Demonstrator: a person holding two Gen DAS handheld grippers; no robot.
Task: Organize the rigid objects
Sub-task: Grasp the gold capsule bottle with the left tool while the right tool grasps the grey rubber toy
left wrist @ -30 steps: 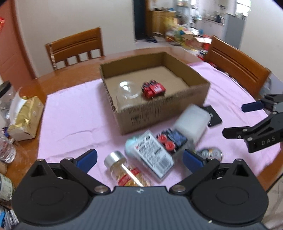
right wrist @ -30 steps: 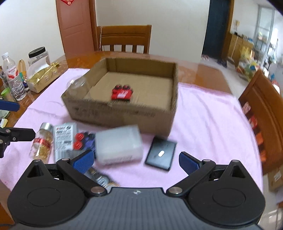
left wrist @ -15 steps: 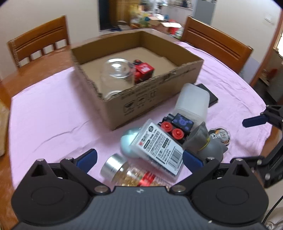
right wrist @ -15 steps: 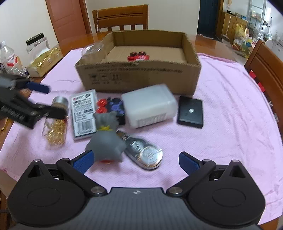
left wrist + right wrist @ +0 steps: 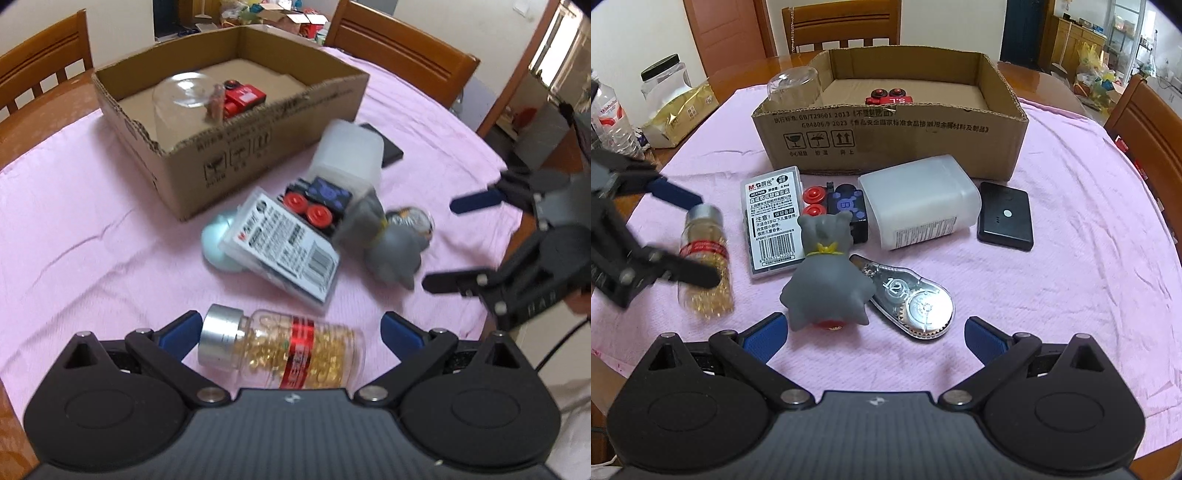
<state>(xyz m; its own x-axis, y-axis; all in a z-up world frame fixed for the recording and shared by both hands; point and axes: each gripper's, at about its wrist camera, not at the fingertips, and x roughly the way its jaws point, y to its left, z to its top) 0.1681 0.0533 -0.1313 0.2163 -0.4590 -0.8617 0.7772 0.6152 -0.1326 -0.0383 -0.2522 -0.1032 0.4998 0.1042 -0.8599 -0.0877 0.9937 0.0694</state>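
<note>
Left wrist view: left gripper (image 5: 291, 328) spread wide around the capsule bottle (image 5: 282, 356), lying crosswise low-centre, silver cap pointing left; right wrist view: right gripper (image 5: 875, 335) equally agape, bottle at mid-left, cap pointing up-frame.

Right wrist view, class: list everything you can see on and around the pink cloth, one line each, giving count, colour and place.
Cardboard box: 1, brown, far centre.
Upturned clear glass: 1, transparent, box's left corner.
Red toy car: 1, inside box.
Capsule bottle: 1, gold with silver cap, lying left.
Refill case: 1, clear, beside bottle.
Dark toy car: 1, red wheels, centre.
Grey toy figure: 1, near centre.
Correction tape: 1, clear.
White plastic tub: 1, on its side.
Black flat device: 1, right.
Left gripper: open, around bottle.
Right gripper: open.
</note>
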